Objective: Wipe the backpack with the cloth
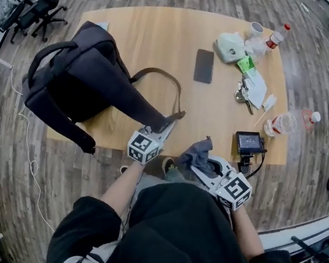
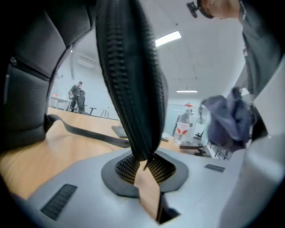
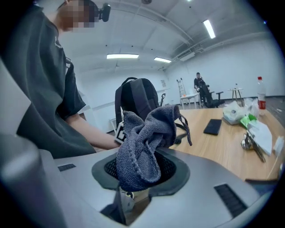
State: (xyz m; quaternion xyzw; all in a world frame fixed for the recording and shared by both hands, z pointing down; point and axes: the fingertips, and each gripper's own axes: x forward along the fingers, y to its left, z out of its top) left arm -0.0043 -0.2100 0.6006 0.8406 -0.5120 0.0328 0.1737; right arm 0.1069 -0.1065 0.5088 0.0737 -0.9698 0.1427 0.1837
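From above, the dark backpack (image 1: 80, 77) sits on the left part of the wooden table (image 1: 167, 35), near its near edge. One padded strap (image 1: 146, 109) stretches from it toward the person, and the left gripper (image 1: 169, 122) has it at the tip. Just to the right, off the table's near edge, the right gripper (image 1: 201, 163) carries a bunched grey cloth (image 1: 198, 153). A phone (image 1: 204, 66) lies mid-table. A water bottle (image 1: 290, 121) lies on its side at the right edge, and a small screen device (image 1: 248, 141) stands at the near right corner.

The left gripper's own view shows its jaws pinched together on the end of that strap (image 2: 131, 89), which rises straight up from them. The bag's body (image 2: 26, 84) fills the left side and the cloth (image 2: 227, 120) hangs at the right.

The right gripper's own view shows its jaws clamped on the cloth (image 3: 142, 147), which stands up in a crumpled wad above them. The backpack (image 3: 136, 98) stands upright behind it on the table, with the phone (image 3: 213, 126) farther right.
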